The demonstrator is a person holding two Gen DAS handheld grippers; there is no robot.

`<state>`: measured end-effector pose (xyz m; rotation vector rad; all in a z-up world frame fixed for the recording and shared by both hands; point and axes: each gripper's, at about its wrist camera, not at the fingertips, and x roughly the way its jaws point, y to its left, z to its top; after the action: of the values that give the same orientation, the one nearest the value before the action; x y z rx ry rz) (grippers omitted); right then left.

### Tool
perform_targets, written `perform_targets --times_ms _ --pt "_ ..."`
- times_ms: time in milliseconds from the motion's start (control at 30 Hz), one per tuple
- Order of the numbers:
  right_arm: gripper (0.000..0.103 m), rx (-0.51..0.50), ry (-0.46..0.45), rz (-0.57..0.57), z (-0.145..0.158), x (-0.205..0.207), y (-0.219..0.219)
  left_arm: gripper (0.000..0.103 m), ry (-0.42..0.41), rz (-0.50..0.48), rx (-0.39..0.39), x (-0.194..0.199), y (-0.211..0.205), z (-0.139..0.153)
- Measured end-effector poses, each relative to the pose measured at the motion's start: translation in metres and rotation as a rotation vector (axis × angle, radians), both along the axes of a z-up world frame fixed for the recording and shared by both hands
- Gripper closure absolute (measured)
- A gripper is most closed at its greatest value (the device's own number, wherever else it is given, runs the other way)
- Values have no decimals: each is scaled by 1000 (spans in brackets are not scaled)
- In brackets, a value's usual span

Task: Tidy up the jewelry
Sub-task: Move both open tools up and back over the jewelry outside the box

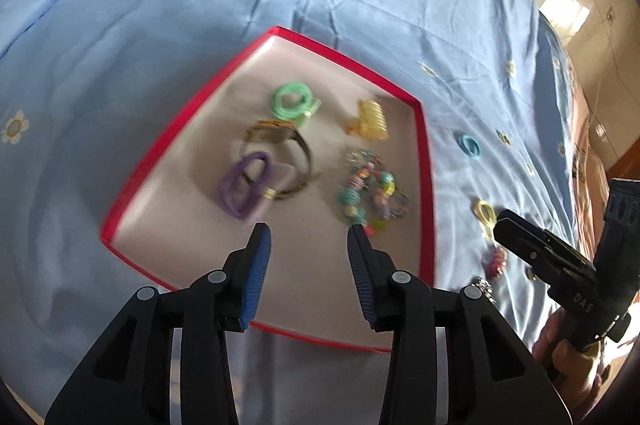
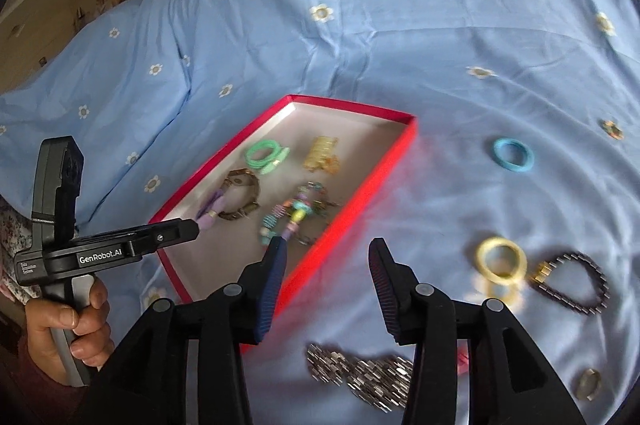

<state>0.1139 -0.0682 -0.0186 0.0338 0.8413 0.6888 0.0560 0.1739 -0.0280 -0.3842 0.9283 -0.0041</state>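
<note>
both the left gripper [image 1: 308, 231] and right gripper [image 2: 328, 245] hang with jaws apart, holding nothing. the red box [image 2: 362, 191] on the bed [image 2: 400, 45] contains a purple hair tie [image 1: 244, 185].

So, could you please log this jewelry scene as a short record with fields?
surface: blue flowered bedsheet
container: red box
inside box: green hair tie, purple hair tie, yellow claw clip, beaded bracelet
on sheet: blue hair tie, yellow hair tie, dark bracelet
left gripper: open, empty
right gripper: open, empty
</note>
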Motion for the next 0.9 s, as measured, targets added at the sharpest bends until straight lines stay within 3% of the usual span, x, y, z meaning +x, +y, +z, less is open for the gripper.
perform_targets --times_ms 533,900 --pt "48 -25 -1 -217 -4 -15 -100 55 -26 -139 6 7 -68 15" --pt "46 -19 16 -301 -10 -13 -143 51 -8 -228 23 15 -107 11"
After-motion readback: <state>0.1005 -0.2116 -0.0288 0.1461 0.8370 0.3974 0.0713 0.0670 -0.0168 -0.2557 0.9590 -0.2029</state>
